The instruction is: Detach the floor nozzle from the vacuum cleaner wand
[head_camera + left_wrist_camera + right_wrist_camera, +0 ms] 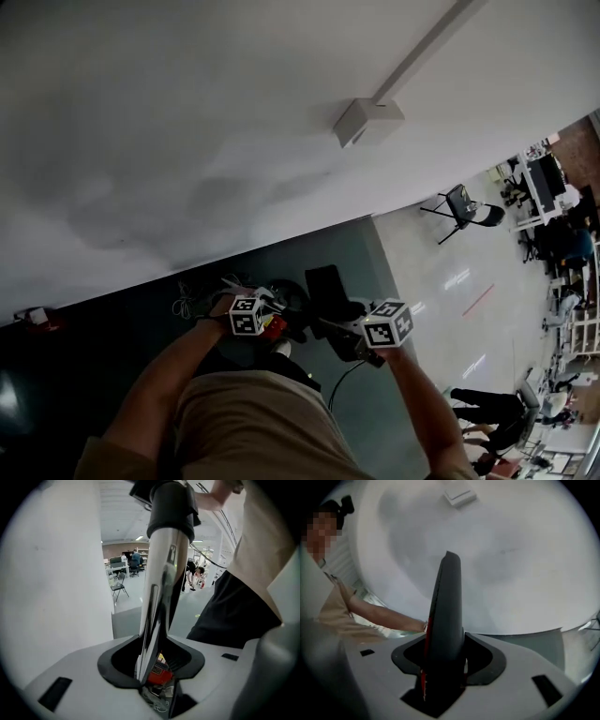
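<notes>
In the left gripper view a shiny silver wand [161, 588] rises from between the jaws to a dark collar [171, 508], with a red part [159, 676] low in the gap. My left gripper [157, 681] is shut on the wand. The right gripper view shows a dark, tapering piece of the floor nozzle [445, 616] with a thin red stripe, standing up out of the gap. My right gripper [440, 677] is shut on it. From the head view both grippers, left [270, 324] and right [349, 339], sit close together in front of the person's body, with a black vacuum part [324, 285] between them.
A white wall [187, 112] carries a small box with a conduit [367, 120]. Loose cables [187, 302] lie on the dark floor strip by the wall. A folding chair [465, 208] stands on the glossy floor, with desks and people [562, 244] further off. The person's beige shirt [253, 422] fills the foreground.
</notes>
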### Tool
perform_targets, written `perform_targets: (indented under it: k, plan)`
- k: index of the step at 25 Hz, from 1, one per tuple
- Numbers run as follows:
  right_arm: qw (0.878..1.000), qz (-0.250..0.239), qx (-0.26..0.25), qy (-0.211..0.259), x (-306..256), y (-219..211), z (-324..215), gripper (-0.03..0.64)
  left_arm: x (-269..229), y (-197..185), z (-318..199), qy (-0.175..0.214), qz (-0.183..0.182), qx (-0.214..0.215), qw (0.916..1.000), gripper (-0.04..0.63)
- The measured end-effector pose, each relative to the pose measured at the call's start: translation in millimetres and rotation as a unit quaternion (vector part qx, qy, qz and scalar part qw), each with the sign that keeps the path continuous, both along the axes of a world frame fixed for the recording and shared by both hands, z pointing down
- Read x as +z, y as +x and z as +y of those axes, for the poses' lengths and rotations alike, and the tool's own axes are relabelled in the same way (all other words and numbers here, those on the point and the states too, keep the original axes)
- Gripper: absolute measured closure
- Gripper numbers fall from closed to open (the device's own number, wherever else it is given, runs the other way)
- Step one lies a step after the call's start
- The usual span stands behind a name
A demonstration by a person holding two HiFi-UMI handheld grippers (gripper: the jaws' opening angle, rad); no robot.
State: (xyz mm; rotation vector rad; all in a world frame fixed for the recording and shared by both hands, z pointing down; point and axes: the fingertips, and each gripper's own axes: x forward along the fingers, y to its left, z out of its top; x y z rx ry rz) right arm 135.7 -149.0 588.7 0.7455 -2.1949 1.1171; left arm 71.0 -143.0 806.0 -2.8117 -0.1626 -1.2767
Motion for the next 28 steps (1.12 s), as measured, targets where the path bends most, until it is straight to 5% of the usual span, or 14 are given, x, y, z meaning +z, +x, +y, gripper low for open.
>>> perform_targets:
  k: [4,12,15,18,22,26,28]
  plan:
    - [0.999,-0.004,0.036,0.001,-3.8,5.4,-4.9,0.392,0.2,1.6,-6.1,-0.011,0.005,-0.012,0.9999,0.437]
    - [1.000,0.002,0.020,-0.010,-12.9,18.4,-2.6,0.393,0.0,7.0,-0.9,-0.012,0.019,-0.007,0.9997,0.442]
    - [0.995,-0.077,0.069,0.007,-55.9,18.7,-10.4,0.393,12.5,-22.2,-16.3,-0.012,-0.019,-0.015,0.9996,0.442]
    - [0.993,-0.041,0.107,0.040,-75.3,62.0,-50.8,0.393,15.4,-27.7,5.2,-0.004,-0.030,0.015,0.9994,0.442]
    - [0.978,-0.125,0.157,0.051,-98.4,68.5,-57.1,0.391,21.8,-25.3,-25.0,-0.034,0.012,-0.145,0.9887,0.440]
    - [0.972,-0.162,0.169,0.031,-76.2,38.6,-30.5,0.391,23.5,-62.2,-64.9,-0.037,0.033,-0.265,0.9630,0.436]
    - [0.968,-0.175,0.179,0.023,-68.3,32.5,-25.8,0.391,24.1,-88.7,-91.7,-0.046,0.036,-0.331,0.9417,0.436]
